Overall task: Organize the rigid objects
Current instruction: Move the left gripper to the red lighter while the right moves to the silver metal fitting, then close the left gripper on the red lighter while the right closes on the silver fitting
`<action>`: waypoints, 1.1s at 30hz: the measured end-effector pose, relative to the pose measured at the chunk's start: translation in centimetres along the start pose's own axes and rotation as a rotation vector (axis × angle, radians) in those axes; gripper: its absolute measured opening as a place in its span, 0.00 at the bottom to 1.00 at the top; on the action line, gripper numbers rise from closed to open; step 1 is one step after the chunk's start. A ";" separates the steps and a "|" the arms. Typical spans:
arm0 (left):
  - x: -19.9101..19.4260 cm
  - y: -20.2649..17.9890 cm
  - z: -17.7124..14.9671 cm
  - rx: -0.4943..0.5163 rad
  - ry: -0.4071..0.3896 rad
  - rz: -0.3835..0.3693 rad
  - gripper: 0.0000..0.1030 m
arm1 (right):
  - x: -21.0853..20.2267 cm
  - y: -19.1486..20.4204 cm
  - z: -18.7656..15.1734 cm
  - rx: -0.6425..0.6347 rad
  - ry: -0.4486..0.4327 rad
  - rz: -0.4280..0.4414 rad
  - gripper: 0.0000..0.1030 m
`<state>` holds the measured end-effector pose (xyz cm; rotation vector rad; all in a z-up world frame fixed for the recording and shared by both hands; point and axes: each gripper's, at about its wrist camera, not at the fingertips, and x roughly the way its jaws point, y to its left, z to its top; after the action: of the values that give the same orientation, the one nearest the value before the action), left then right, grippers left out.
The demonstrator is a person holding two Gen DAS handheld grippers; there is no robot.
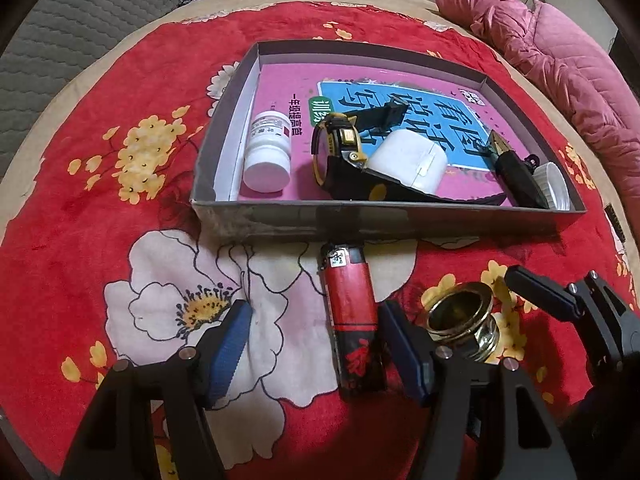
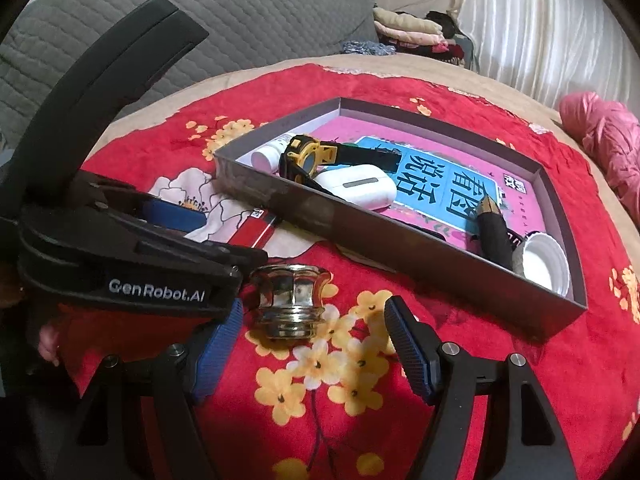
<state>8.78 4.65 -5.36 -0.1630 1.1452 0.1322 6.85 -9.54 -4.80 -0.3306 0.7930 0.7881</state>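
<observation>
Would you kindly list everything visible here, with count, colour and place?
Box: one, grey, on the cloth.
Book: one, pink and blue, lining the box.
Pill bottle: one, white, box's left side.
Watch: one, black and yellow, box centre.
Earbud case: one, white, beside the watch.
Cap: one, white, box corner.
Lighter: one, red, outside the box.
Metal fitting: one, brassy, outside the box.
Left gripper: jaws open around the lighter.
Right gripper: jaws open near the fitting.

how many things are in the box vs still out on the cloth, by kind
In the box:
bottle: 1
watch: 1
earbud case: 1
pen: 1
white cap: 1
book: 1
On the cloth:
lighter: 1
brass fitting: 1
Total: 8
</observation>
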 end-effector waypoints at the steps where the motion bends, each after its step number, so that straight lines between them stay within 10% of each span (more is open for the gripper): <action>1: 0.1 0.0 0.0 0.001 0.000 0.000 0.64 | 0.0 0.0 0.0 0.002 -0.002 0.003 0.73; 16: 0.5 -0.4 0.4 0.012 -0.030 0.011 0.56 | 1.5 -0.3 0.5 0.001 0.018 0.009 0.72; 33: 0.2 -0.1 0.5 -0.023 -0.021 -0.030 0.31 | 1.7 -1.0 0.8 -0.024 0.047 -0.005 0.37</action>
<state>9.33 4.69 -5.28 -0.1985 1.1201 0.1199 8.76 -8.89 -5.52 -0.3731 0.8268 0.7884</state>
